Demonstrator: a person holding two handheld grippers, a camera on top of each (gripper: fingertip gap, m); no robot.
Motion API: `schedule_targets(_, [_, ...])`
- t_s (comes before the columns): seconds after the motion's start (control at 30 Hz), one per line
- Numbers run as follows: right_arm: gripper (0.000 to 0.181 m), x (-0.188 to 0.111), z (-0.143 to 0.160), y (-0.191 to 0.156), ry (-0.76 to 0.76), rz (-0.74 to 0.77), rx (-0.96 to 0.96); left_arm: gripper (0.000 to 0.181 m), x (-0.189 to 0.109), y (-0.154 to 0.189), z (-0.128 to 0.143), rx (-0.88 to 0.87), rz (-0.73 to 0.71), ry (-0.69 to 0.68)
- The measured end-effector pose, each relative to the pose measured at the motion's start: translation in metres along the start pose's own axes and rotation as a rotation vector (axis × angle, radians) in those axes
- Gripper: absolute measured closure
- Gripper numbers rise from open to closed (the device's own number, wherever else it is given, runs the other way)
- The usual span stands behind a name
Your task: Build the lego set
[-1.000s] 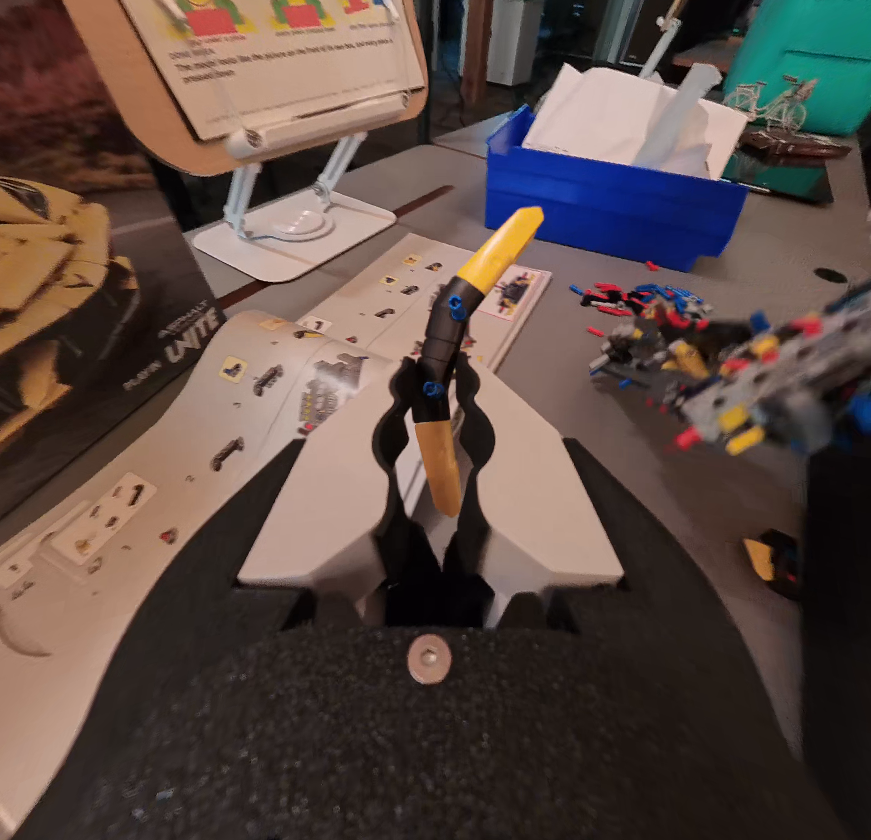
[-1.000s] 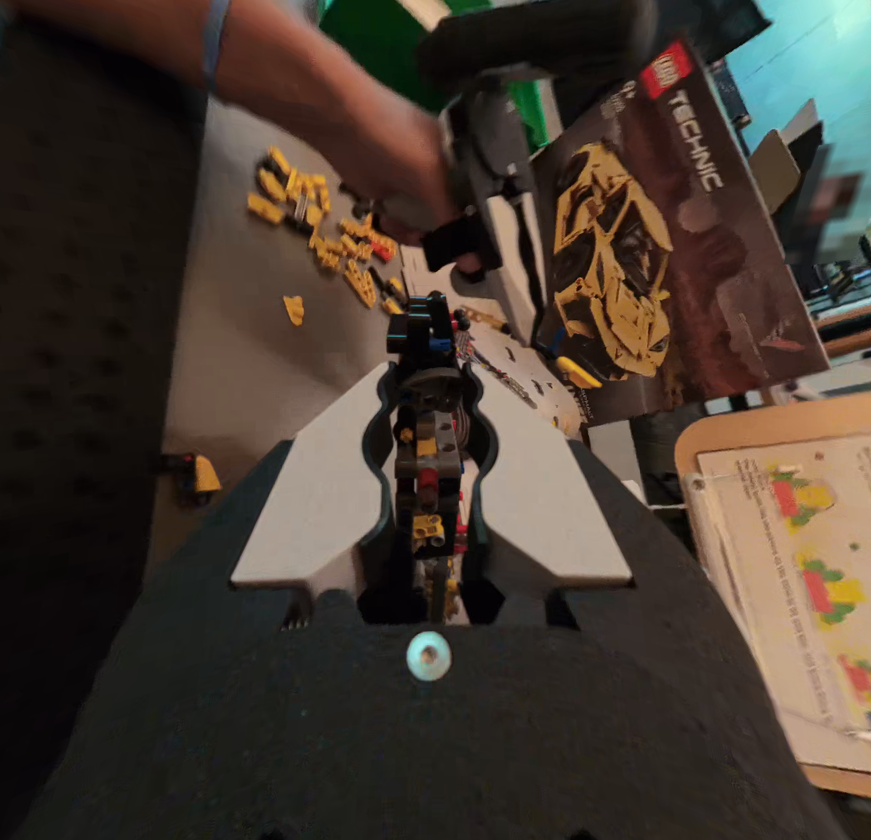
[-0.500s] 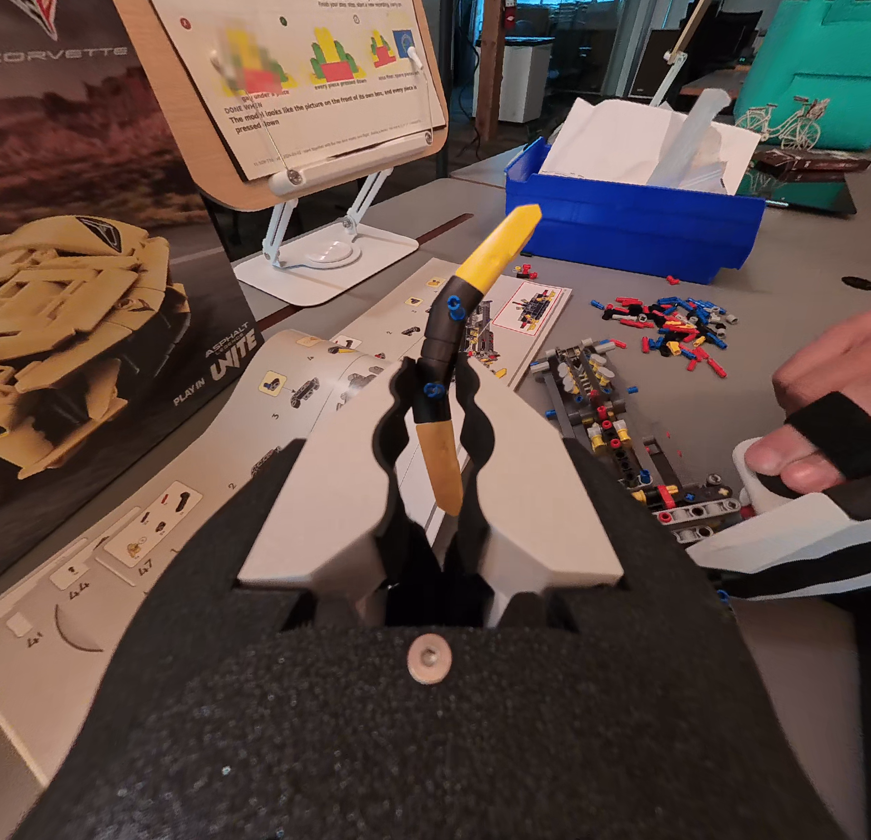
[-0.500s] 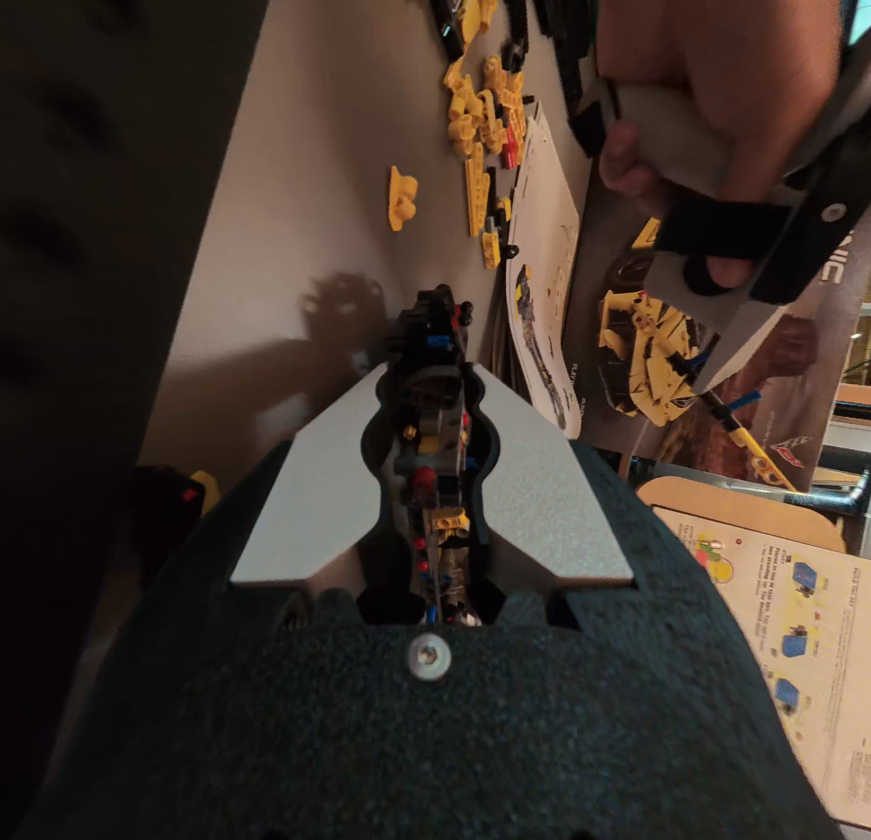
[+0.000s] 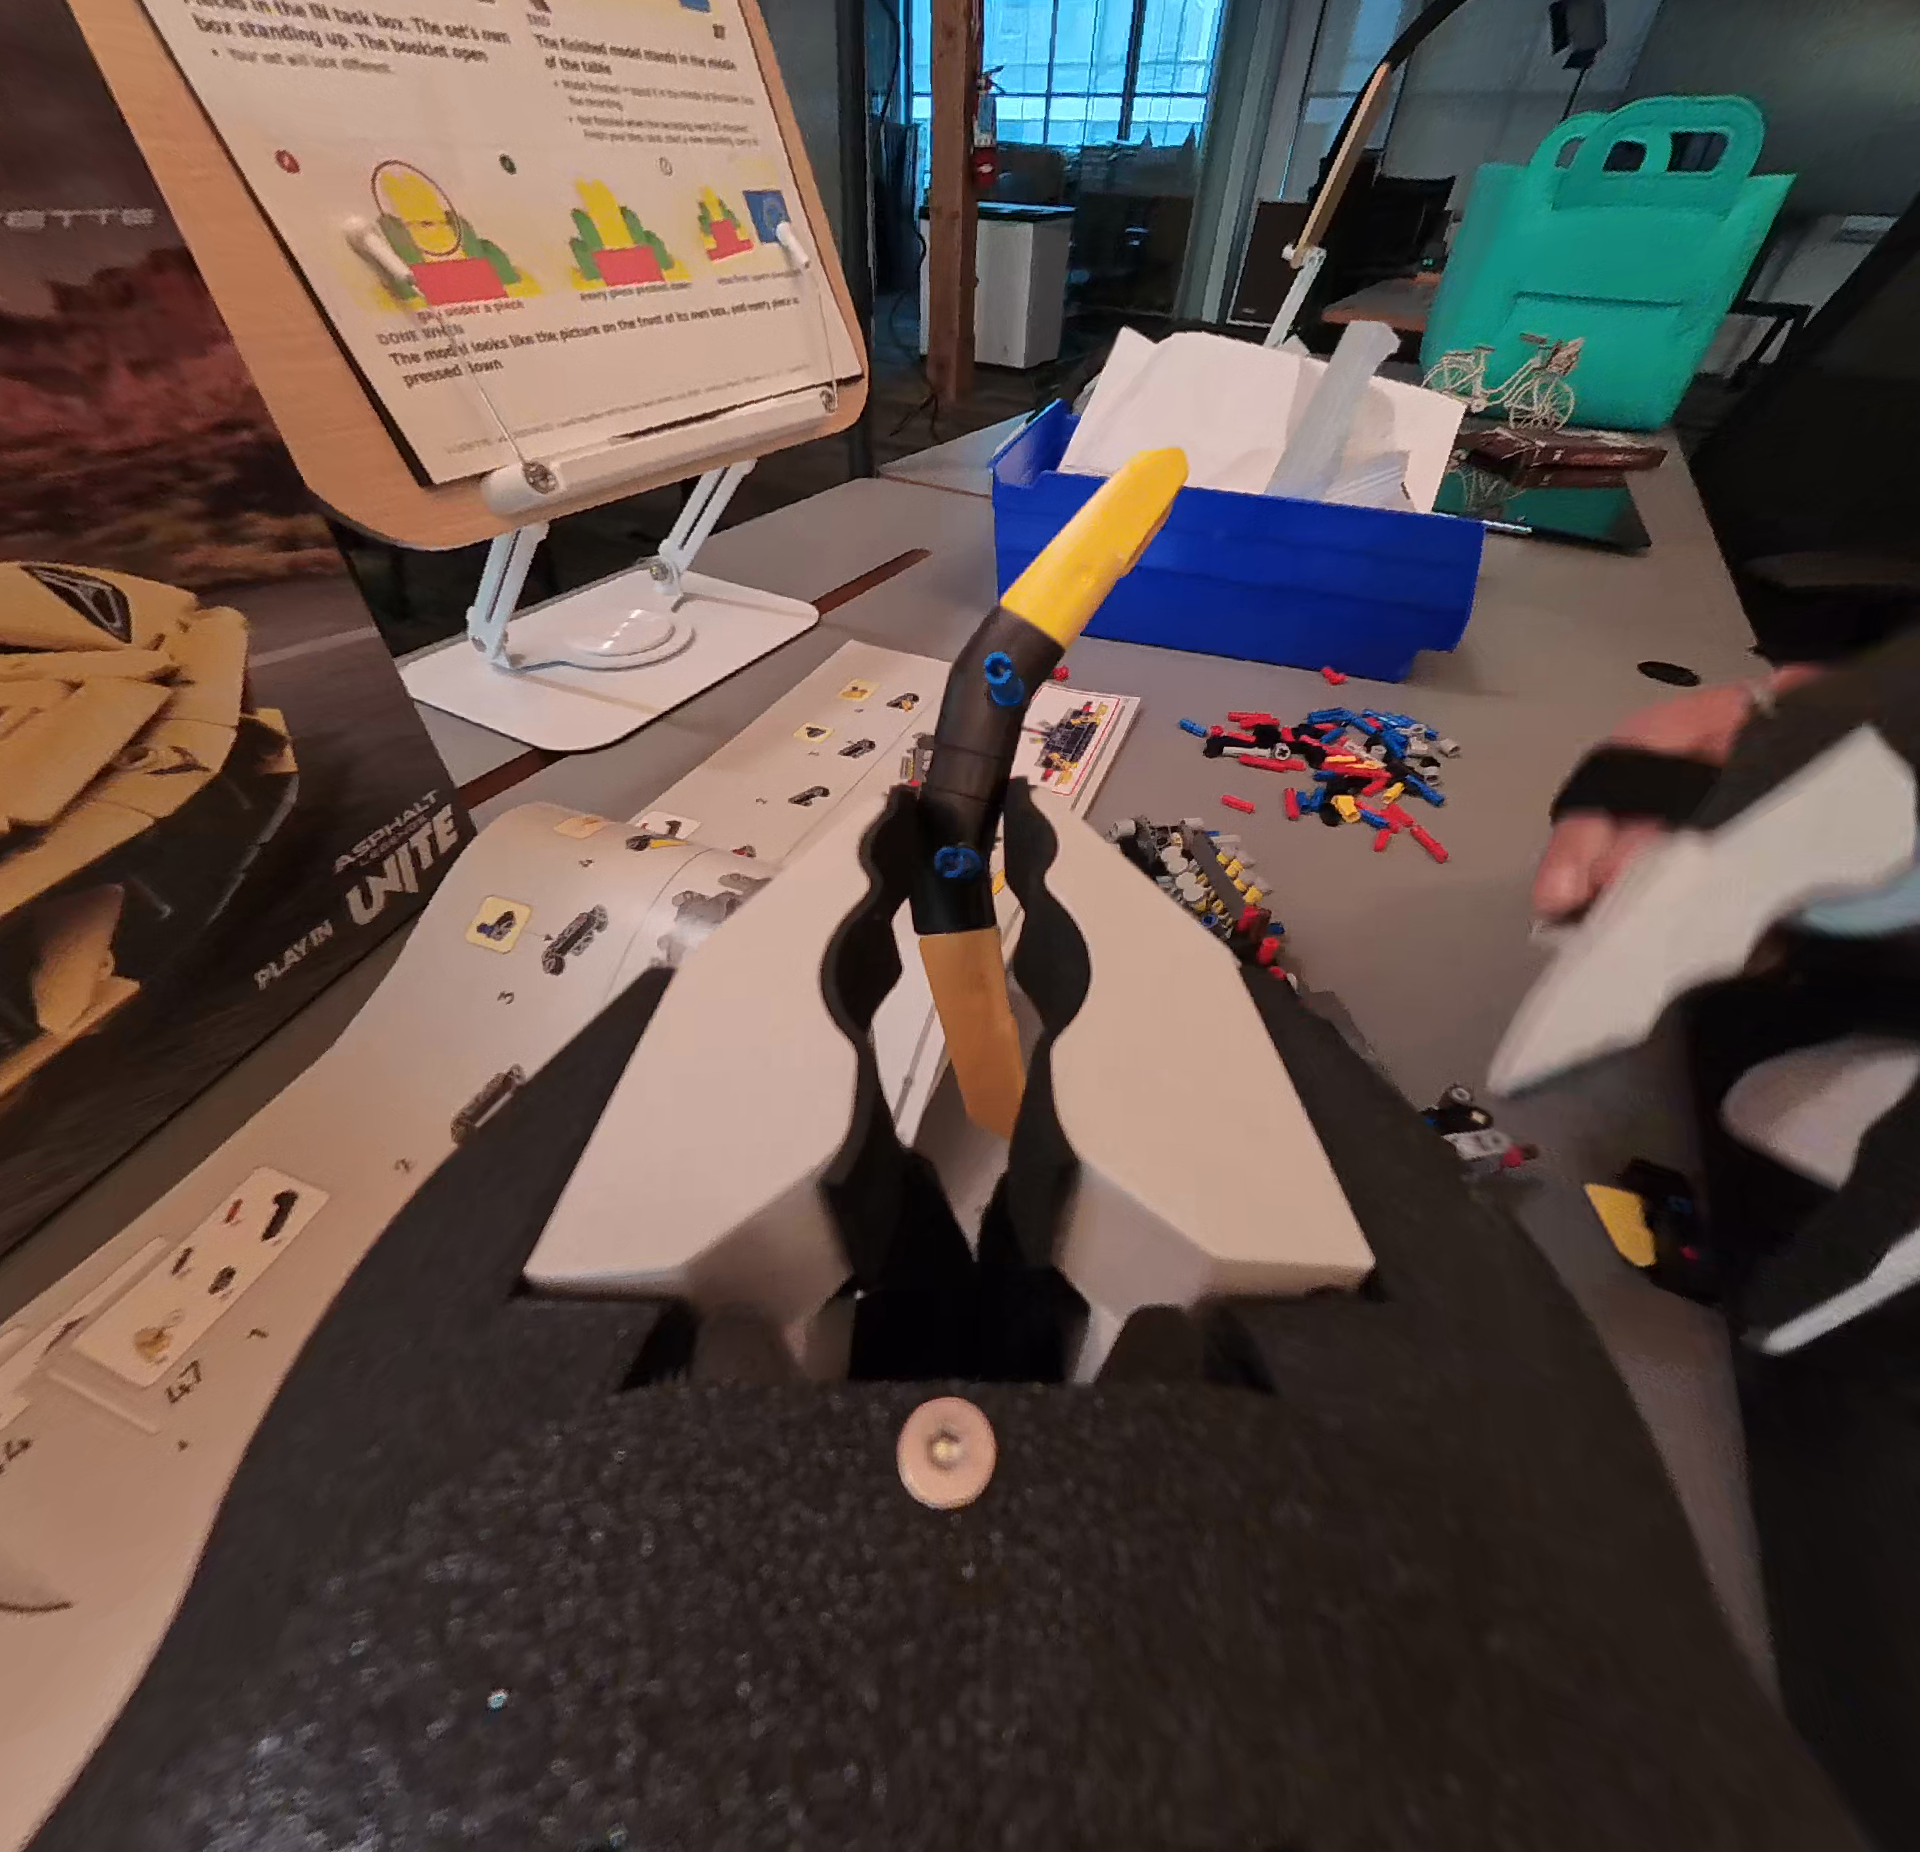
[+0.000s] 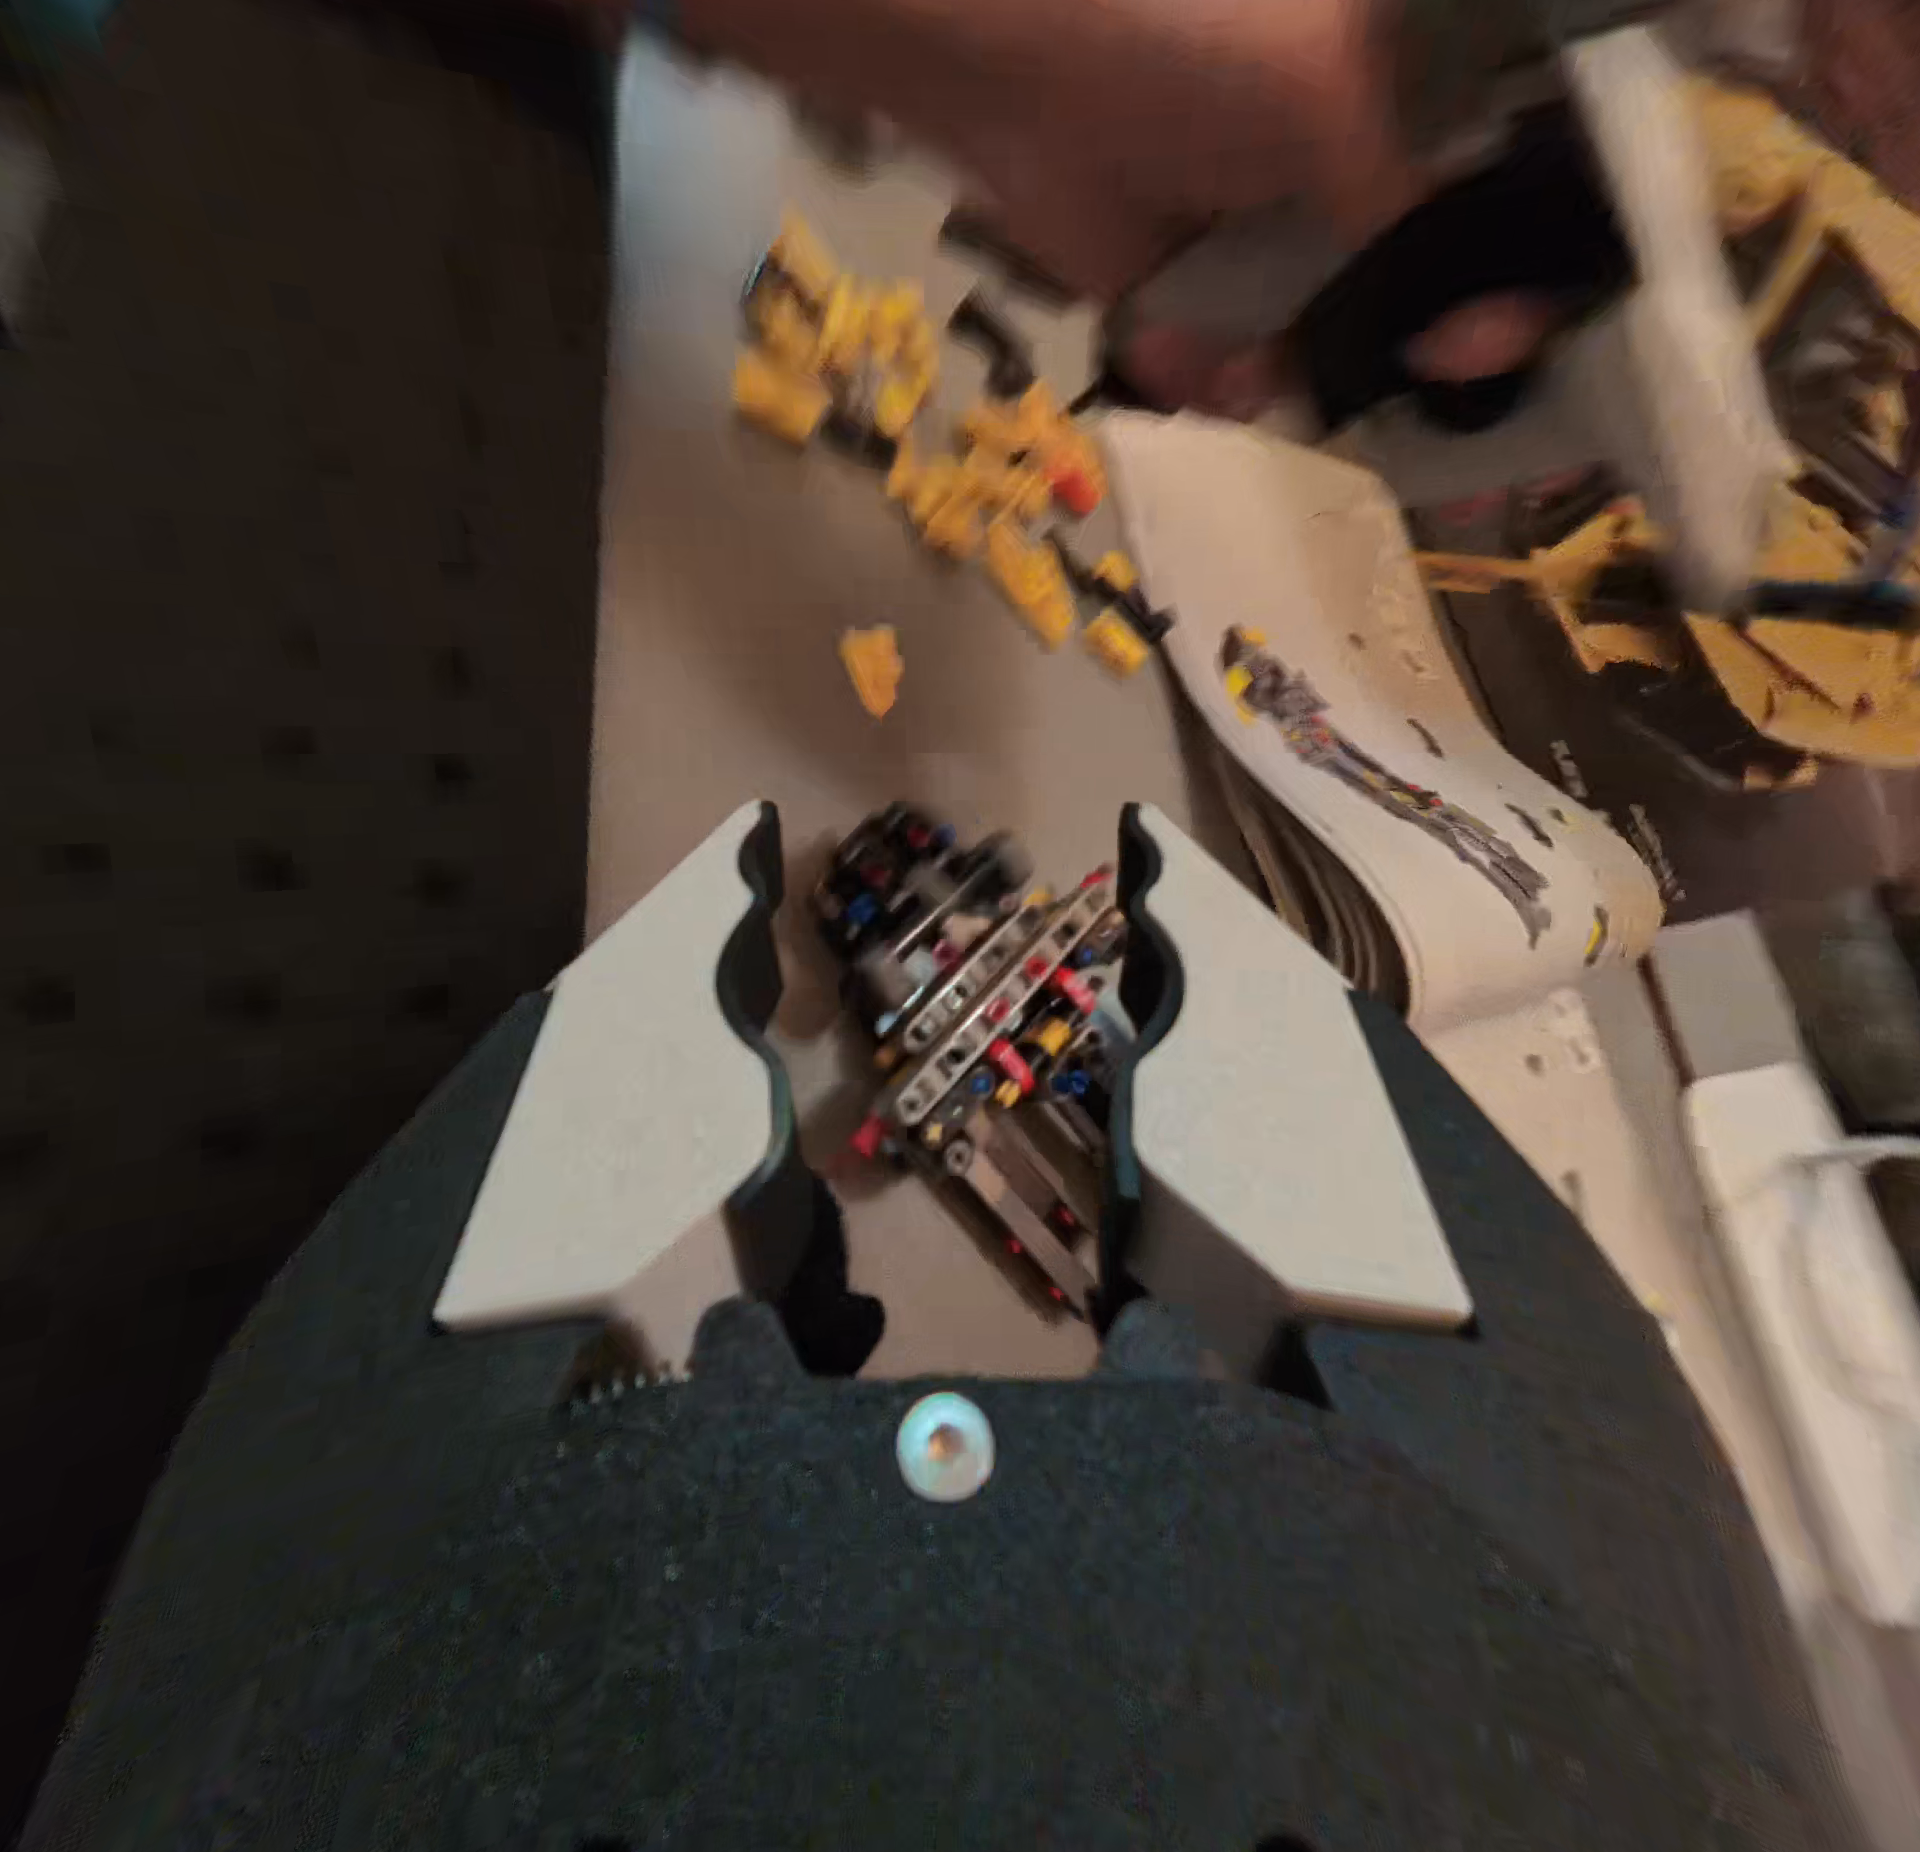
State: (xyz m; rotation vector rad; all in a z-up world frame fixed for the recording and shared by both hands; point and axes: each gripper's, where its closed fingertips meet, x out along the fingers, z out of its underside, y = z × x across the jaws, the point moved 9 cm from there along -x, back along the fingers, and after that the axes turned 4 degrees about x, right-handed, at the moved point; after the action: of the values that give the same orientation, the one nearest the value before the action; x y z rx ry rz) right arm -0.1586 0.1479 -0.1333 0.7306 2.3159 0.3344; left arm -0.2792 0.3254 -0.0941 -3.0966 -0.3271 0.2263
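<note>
My left gripper (image 5: 956, 836) is shut on a curved black and yellow lego piece (image 5: 971, 763) with blue pins, held up above the open instruction booklet (image 5: 582, 929). My right gripper (image 6: 945, 836) is open. The grey lego chassis (image 6: 987, 1023), with red, blue and yellow pins, lies on the table between and below its fingers. The chassis also shows in the left wrist view (image 5: 1195, 867), right of the held piece. One of the right gripper's white fingers (image 5: 1662, 929), with the hand, shows at the right edge there.
A pile of small red, blue and black pins (image 5: 1330, 763) lies before a blue bin (image 5: 1236, 566) of bags. A pile of yellow pieces (image 6: 935, 452) lies beyond the chassis. The set's box (image 5: 156, 763) and a sheet stand (image 5: 499, 192) are at the left. A small yellow and black part (image 5: 1631, 1220) lies near the right.
My right gripper has opened and let go of the chassis, which now lies on the table. My left gripper still holds the black and yellow piece.
</note>
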Motion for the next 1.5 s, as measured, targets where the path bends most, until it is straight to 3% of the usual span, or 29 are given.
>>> schedule_targets(0.13, [0.121,-0.031,-0.011,0.079,0.295,0.091,0.640,0.166,0.006,0.012,-0.002,0.129,-0.073,0.006])
schedule_targets(0.23, [0.126,-0.023,0.006,0.115,0.436,0.053,1.018,0.166,0.012,0.028,-0.004,0.239,-0.154,0.025])
schedule_targets(0.37, [0.139,0.002,0.009,0.118,0.584,-0.005,1.146,0.166,0.025,0.049,-0.002,0.299,-0.241,-0.006])
schedule_targets(0.43, [0.154,0.002,0.012,0.118,0.643,0.018,1.156,0.166,0.031,0.059,-0.001,0.301,-0.231,-0.023])
schedule_targets(0.53, [0.157,-0.004,0.018,0.119,0.685,-0.005,1.152,0.166,0.034,0.070,-0.001,0.326,-0.170,-0.040])
schedule_targets(0.63, [0.158,-0.014,0.028,0.124,0.706,-0.205,1.232,0.165,0.020,0.074,-0.012,0.320,0.011,0.056])
schedule_targets(0.7, [0.158,-0.021,0.033,0.127,0.745,-0.416,1.289,0.153,0.007,0.069,-0.021,0.180,0.195,0.101])
schedule_targets(0.8, [0.158,-0.028,0.027,0.124,0.857,-0.874,1.359,0.150,-0.003,0.059,-0.025,-0.048,0.392,0.134])
schedule_targets(0.87, [0.158,-0.029,0.018,0.119,0.903,-0.958,1.281,0.149,-0.001,0.058,-0.024,-0.244,0.554,0.151])
schedule_targets(0.97, [0.157,-0.024,0.008,0.113,0.871,-0.894,1.113,0.147,0.009,0.062,-0.019,-0.429,0.663,0.153])
schedule_targets(1.07, [0.157,-0.020,0.007,0.117,0.884,-0.871,1.106,0.155,0.016,0.066,-0.012,-0.445,0.676,0.116])
schedule_targets(1.13, [0.157,-0.011,0.010,0.115,0.772,-0.800,1.084,0.172,0.018,0.067,-0.009,-0.447,0.657,0.101])
schedule_targets(1.23, [0.157,-0.008,0.011,0.114,0.718,-0.708,1.037,0.175,0.022,0.064,-0.003,-0.465,0.629,0.050])
schedule_targets(1.37, [0.129,-0.017,0.026,0.122,0.567,-0.272,0.946,0.175,0.023,0.045,0.008,-0.516,0.488,-0.071])
schedule_targets(1.43, [0.130,-0.026,0.028,0.107,0.381,-0.082,0.739,0.176,0.018,0.026,0.014,-0.574,0.371,-0.119])
schedule_targets(1.5, [0.125,-0.024,0.024,0.073,0.189,-0.016,0.535,0.176,0.011,0.008,0.019,-0.662,0.305,-0.134])
